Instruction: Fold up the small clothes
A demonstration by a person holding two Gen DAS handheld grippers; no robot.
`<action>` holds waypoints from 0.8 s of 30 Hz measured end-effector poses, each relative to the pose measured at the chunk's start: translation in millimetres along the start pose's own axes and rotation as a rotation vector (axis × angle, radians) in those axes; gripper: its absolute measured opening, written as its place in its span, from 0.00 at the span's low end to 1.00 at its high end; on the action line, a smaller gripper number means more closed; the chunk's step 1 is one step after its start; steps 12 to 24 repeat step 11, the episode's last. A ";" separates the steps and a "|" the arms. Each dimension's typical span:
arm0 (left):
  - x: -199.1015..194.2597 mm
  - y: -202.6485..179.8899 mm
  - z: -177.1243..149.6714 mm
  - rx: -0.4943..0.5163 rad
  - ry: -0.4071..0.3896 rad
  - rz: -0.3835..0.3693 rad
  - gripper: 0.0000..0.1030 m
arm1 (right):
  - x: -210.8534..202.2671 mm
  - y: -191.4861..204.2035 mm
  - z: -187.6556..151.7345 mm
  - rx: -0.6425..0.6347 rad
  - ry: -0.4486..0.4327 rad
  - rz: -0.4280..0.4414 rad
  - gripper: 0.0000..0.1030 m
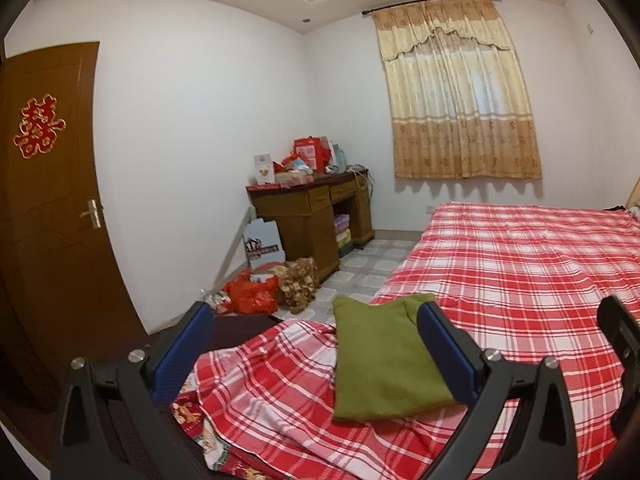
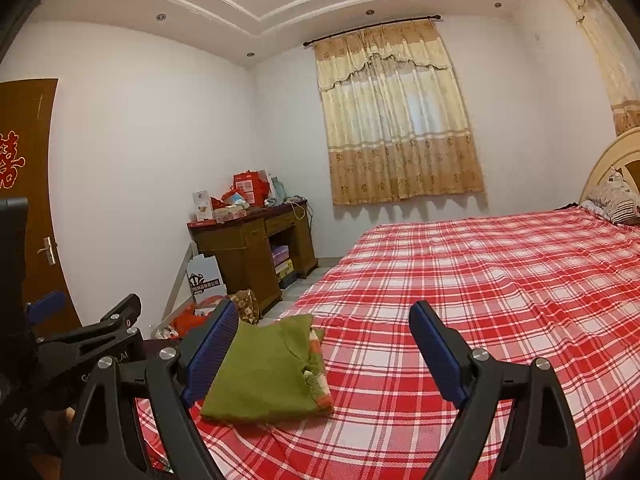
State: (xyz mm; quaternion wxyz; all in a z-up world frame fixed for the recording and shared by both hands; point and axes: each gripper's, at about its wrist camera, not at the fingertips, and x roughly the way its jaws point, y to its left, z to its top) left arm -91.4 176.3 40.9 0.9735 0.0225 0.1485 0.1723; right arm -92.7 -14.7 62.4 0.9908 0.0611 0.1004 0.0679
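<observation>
The folded olive-green cloth garment (image 1: 384,360) lies at the corner of the red-and-white plaid bed (image 2: 500,280). Left gripper (image 1: 316,344) and right gripper (image 2: 324,344) hover, jaws released, empty. A careless brush could undo the fold or push the garment over the near edge.

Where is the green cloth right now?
The folded olive-green fabric garment lies on the red-and-white plaid bedsheet at the bed's near corner, on the side toward the brown wooden desk, seen in both wrist views.
</observation>
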 end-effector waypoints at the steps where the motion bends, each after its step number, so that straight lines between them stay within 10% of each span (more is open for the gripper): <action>1: 1.6 1.2 0.0 -0.008 0.010 -0.011 1.00 | 1.1 -0.7 -0.5 0.004 0.005 0.001 0.85; 24: 9.8 0.2 -3.2 -0.004 0.046 -0.047 1.00 | 5.8 -2.1 -3.3 0.013 0.022 0.005 0.85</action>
